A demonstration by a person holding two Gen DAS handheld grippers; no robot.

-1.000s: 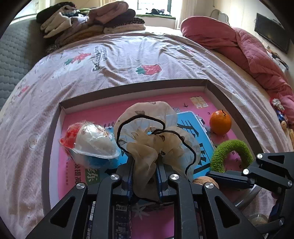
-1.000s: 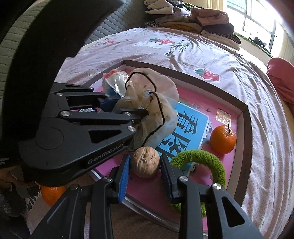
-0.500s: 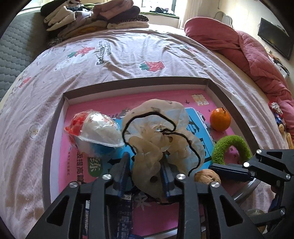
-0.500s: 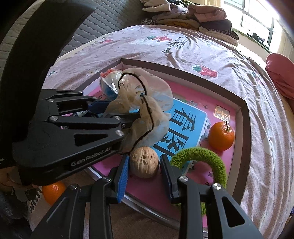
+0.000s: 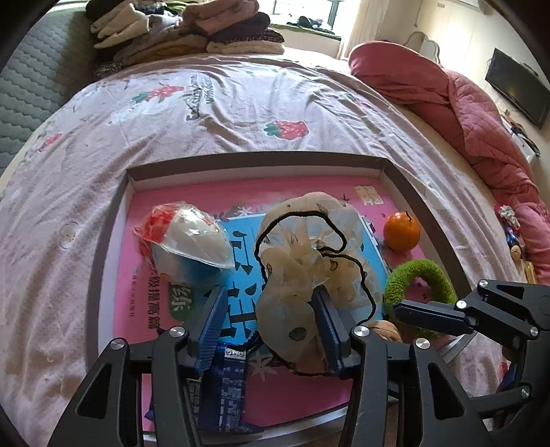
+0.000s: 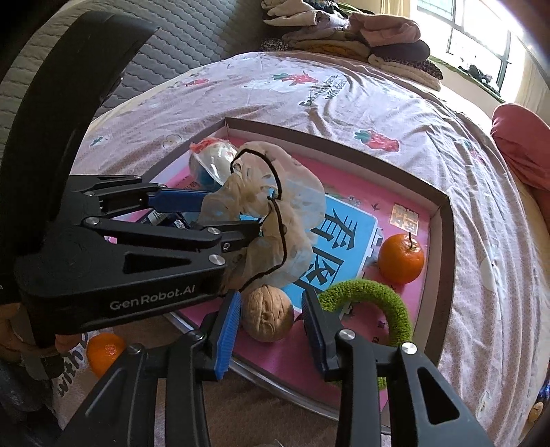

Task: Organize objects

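A shallow box lid with a pink floor [image 5: 309, 185] lies on the bed. A beige sheer scrunchie with black cord [image 5: 309, 261] rests in it against my left gripper's right finger. My left gripper [image 5: 271, 323] is open over it; it also shows in the right wrist view [image 6: 220, 213]. A walnut [image 6: 268, 318] lies at the lid's near edge between the open fingers of my right gripper [image 6: 271, 326], apart from both pads. My right gripper also shows at the right of the left wrist view [image 5: 429, 314].
In the lid lie a bagged white bowl [image 5: 185, 237], an orange [image 5: 401, 231], a green fuzzy ring [image 5: 417, 278] and a blue packet [image 5: 227, 385]. Folded clothes [image 5: 178, 31] are stacked at the bed's far end. A red quilt [image 5: 464, 103] lies right. Another orange [image 6: 105, 350] sits below the bed.
My left gripper has opened and let go of the scrunchie, which now rests in the lid. My right gripper has opened off the walnut.
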